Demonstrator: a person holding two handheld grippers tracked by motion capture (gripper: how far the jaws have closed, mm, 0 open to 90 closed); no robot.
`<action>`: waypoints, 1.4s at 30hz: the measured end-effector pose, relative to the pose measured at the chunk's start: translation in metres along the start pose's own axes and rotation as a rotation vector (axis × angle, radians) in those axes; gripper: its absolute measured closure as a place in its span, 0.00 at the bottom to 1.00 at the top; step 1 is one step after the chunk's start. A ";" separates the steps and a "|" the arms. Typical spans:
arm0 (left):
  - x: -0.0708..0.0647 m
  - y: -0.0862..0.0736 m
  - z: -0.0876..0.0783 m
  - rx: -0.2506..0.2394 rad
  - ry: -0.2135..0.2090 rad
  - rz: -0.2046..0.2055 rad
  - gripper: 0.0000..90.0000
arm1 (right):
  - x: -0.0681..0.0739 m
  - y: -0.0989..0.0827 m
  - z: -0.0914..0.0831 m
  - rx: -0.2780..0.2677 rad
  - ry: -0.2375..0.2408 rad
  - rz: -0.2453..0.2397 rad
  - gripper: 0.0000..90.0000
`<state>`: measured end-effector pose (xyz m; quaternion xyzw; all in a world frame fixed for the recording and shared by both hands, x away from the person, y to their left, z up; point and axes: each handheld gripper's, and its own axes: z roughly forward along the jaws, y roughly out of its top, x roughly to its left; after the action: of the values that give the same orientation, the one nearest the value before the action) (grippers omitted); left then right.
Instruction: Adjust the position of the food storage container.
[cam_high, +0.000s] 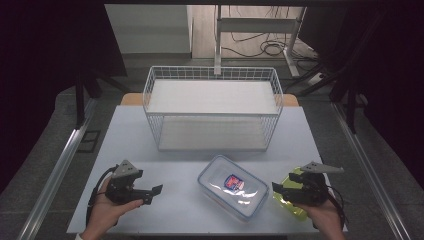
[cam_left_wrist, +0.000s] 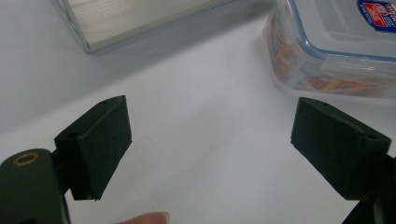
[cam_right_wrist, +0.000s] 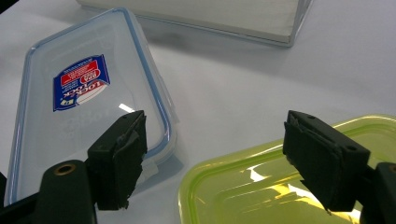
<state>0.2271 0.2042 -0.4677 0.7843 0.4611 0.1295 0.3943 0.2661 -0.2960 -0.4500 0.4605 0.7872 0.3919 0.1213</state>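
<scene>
— Pale grey, that rectangular table top (cam_high: 130, 130), and it is sitting in a dark room with black drapes at both sides. What is standing on it?

— Taking the white wire basket (cam_high: 212, 107) with its two flat white shelves as the landmark: it is standing at the far middle of the table. Just in front of it, a clear rectangular plastic food box with a blue-rimmed lid and a red-and-blue label (cam_high: 233, 186) is lying flat, turned at a slant.

— And the hands?

— In front of the basket and to its left, the person's left hand is holding the left gripper (cam_high: 150, 192) low over the table, jaws pointing toward the clear box. In its own view the two black pads are standing wide apart with nothing but bare table between them (a fingertip is peeking in at the bottom edge). So it is released, gripping nothing.

— The other one?

— In front of the basket and to its right, the right gripper (cam_high: 278, 190) is hovering over a yellow-green translucent plastic lidded box (cam_high: 292, 207), which is lying just beside the clear box, apart from it. Its jaws are gaping too; one pad is hanging over the clear lid's corner, the other over the green lid, and neither is pressing on anything.
</scene>
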 end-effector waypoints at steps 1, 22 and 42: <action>0.000 0.001 0.000 -0.003 -0.002 -0.004 0.15 | 0.000 0.000 0.000 -0.002 0.003 0.004 0.26; 0.001 -0.006 0.001 0.011 -0.026 -0.004 0.20 | 0.002 -0.002 -0.006 -0.003 0.023 -0.002 0.59; 0.011 -0.004 0.011 0.051 -0.017 -0.019 0.18 | 0.027 -0.019 -0.019 0.079 0.128 -0.089 0.83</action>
<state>0.2372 0.2089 -0.4799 0.7909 0.4682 0.1075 0.3791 0.2293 -0.2883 -0.4469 0.4032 0.8280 0.3835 0.0697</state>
